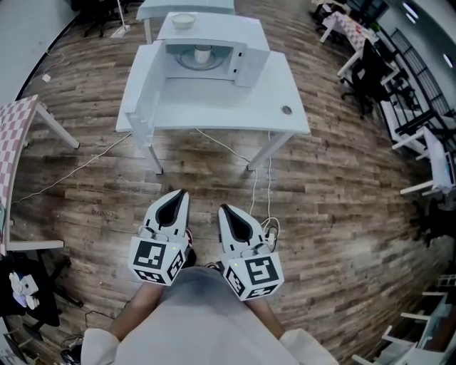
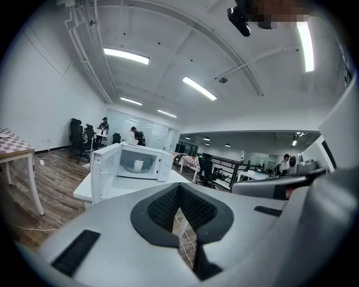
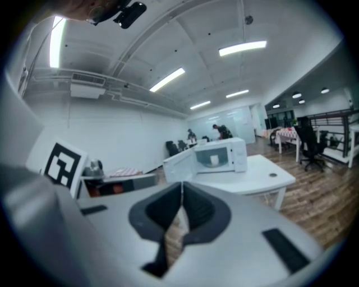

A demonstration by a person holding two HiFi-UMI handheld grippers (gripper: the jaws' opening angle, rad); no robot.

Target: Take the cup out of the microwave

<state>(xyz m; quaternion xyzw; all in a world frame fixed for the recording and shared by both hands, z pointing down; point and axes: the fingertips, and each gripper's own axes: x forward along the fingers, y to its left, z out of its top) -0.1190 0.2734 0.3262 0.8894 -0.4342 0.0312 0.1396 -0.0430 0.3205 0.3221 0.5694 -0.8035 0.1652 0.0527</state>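
Note:
A white cup (image 1: 203, 53) stands on the turntable inside the white microwave (image 1: 246, 44), whose door (image 1: 142, 82) hangs open to the left. The cup (image 2: 138, 165) shows small in the left gripper view and the cup (image 3: 213, 160) likewise in the right gripper view. My left gripper (image 1: 178, 196) and right gripper (image 1: 226, 212) are side by side over the wood floor, well short of the table and pointing at it. Both are shut with nothing between their jaws.
The microwave sits on a white table (image 1: 285, 85) with a bowl (image 1: 183, 20) on top of the oven. Cables (image 1: 256, 192) trail on the floor under the table. A checkered table (image 1: 16, 135) stands at the left; chairs and desks (image 1: 370, 57) stand at the right.

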